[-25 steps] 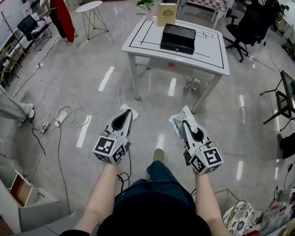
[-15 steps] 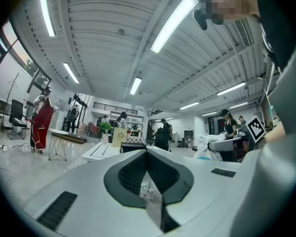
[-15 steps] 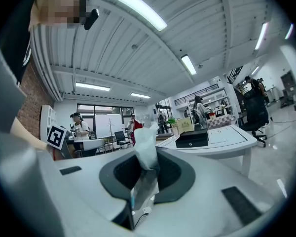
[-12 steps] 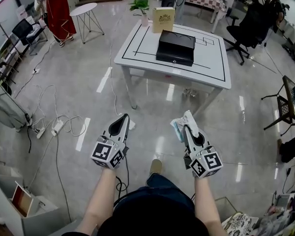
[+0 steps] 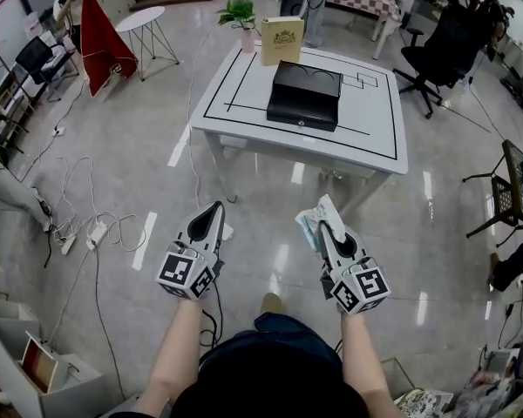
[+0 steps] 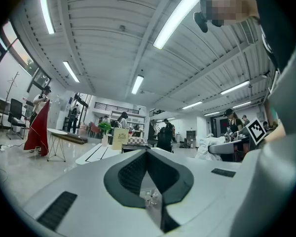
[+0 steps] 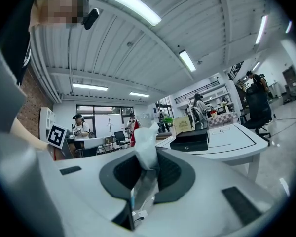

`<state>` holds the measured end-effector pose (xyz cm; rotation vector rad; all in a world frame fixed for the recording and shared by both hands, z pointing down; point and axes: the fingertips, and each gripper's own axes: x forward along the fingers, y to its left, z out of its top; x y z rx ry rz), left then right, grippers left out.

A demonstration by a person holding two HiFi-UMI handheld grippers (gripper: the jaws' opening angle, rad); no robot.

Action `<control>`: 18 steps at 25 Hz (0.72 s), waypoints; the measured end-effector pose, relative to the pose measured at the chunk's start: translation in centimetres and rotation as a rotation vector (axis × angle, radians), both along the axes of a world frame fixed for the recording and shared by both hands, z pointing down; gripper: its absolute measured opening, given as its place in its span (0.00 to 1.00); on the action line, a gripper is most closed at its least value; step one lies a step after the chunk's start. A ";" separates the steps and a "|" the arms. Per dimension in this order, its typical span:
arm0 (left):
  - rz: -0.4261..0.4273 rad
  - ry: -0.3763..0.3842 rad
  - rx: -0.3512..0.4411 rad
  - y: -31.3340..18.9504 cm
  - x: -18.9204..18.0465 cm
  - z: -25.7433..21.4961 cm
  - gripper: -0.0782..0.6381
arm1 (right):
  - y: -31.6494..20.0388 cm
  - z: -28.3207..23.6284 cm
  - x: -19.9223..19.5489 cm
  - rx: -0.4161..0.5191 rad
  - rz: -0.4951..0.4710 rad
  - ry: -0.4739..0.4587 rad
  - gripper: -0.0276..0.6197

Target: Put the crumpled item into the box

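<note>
Versus a second earlier: tabletop point(image 5: 379, 124) and black box point(image 5: 303, 96) sat lower and nearer in head view; both grippers kept same level pose. Left gripper point(image 5: 217, 207) jaws together, nothing between them. Right gripper point(image 5: 324, 226) jaws stayed clamped on crumpled item point(image 5: 315, 215), held above floor point(image 5: 139, 159), short of tabletop and well apart from box. Item's lower part hidden between jaws; box's inside not visible. Item white, thin, wrinkled, pale blue tinge. Box matte, rectangular. Tabletop white, black-lined. Floor glossy grey.
</note>
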<state>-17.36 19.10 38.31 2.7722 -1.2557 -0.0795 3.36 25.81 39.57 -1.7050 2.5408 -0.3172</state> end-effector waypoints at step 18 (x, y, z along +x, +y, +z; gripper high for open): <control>-0.039 0.026 -0.011 -5.3 1.5 0.9 0.11 | -5.9 0.6 2.3 -0.005 -0.032 -0.001 0.11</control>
